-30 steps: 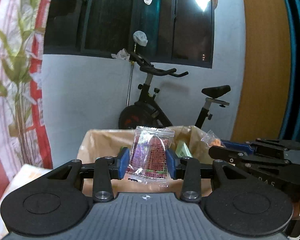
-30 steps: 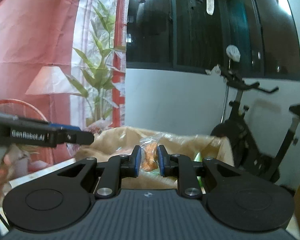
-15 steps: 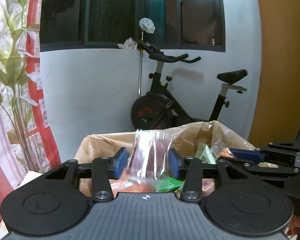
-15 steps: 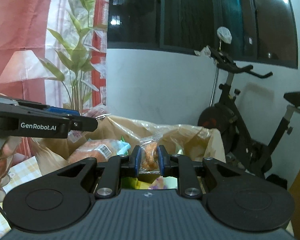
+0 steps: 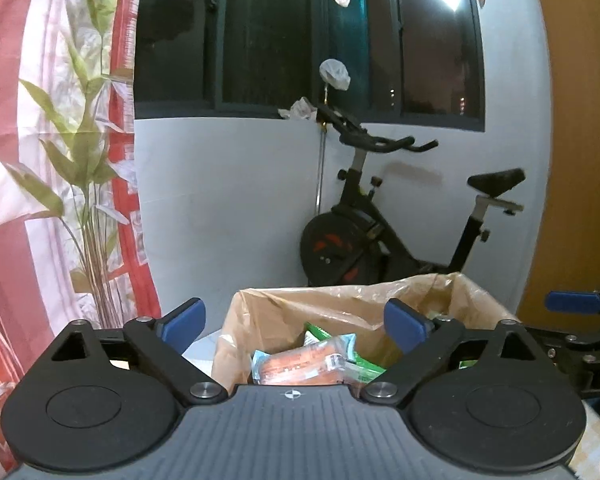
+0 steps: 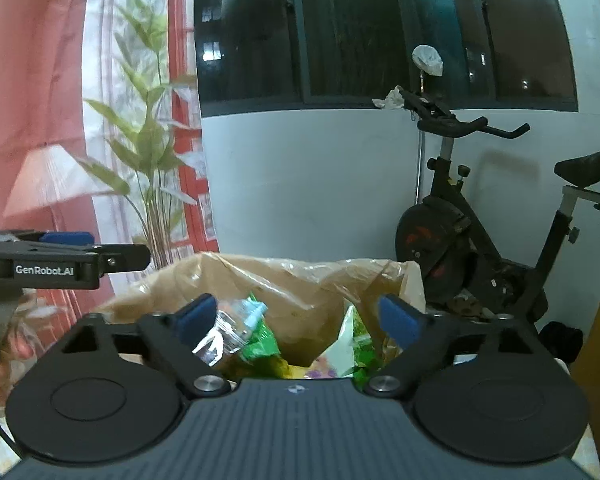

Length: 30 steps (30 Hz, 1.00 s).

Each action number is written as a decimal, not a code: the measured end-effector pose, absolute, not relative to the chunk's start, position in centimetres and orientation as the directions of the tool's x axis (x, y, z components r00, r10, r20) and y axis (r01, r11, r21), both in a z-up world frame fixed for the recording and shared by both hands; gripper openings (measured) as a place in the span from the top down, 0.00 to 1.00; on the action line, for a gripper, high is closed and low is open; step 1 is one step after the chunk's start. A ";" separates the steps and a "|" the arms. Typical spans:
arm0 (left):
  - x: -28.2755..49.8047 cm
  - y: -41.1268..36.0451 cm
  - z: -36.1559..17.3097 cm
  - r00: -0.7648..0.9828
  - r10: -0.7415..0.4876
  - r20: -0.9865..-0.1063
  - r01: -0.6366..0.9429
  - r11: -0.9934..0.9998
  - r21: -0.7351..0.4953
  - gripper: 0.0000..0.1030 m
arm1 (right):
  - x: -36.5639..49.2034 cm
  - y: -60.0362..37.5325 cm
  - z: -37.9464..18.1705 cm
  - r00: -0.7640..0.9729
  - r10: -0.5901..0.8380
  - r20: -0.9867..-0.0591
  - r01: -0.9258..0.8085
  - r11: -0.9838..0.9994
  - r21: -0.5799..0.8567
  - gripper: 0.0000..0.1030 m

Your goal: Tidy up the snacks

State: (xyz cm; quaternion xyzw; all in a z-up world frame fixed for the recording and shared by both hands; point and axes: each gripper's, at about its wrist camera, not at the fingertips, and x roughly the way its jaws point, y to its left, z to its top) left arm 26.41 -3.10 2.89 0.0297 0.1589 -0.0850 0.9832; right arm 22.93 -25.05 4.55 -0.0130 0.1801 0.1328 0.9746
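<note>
A box lined with a brown plastic bag [image 5: 284,312] holds several snack packets. An orange packet [image 5: 300,368] lies on top beside green ones. My left gripper [image 5: 294,320] hovers above the box, its jaws opening wide with nothing between them. In the right wrist view the same bag [image 6: 260,276] shows green packets [image 6: 260,344] and a clear wrapper [image 6: 228,336]. My right gripper [image 6: 300,316] hangs over it, jaws opening wide and empty. Each gripper shows at the edge of the other's view: right gripper [image 5: 572,304], left gripper [image 6: 68,260].
An exercise bike [image 5: 380,232] stands behind the box against a white wall. A curtain with a plant print [image 5: 60,160] hangs on the left, a wooden door [image 5: 572,160] on the right. A person's hand [image 6: 4,356] shows at the lower left.
Both grippers let go of their packets: the left released the clear purple-red packet, the right the orange snack bag. Both dropped into the box, and both grippers rose a little.
</note>
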 end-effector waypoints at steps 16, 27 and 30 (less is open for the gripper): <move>18.1 -1.7 7.1 0.956 -0.090 -0.278 0.119 0.989 0.092 0.04 | 15.7 -22.9 9.8 0.918 0.230 -0.323 -0.238 0.971 0.016 0.00; 11.4 -0.9 9.3 0.962 -0.084 -0.258 0.104 0.992 0.065 0.04 | 10.6 -22.2 10.6 0.935 0.193 -0.297 -0.186 0.981 0.054 0.00; 10.4 -0.7 9.6 0.964 -0.071 -0.258 0.091 0.994 0.067 0.04 | 9.6 -22.1 10.8 0.936 0.200 -0.290 -0.192 0.980 0.057 0.00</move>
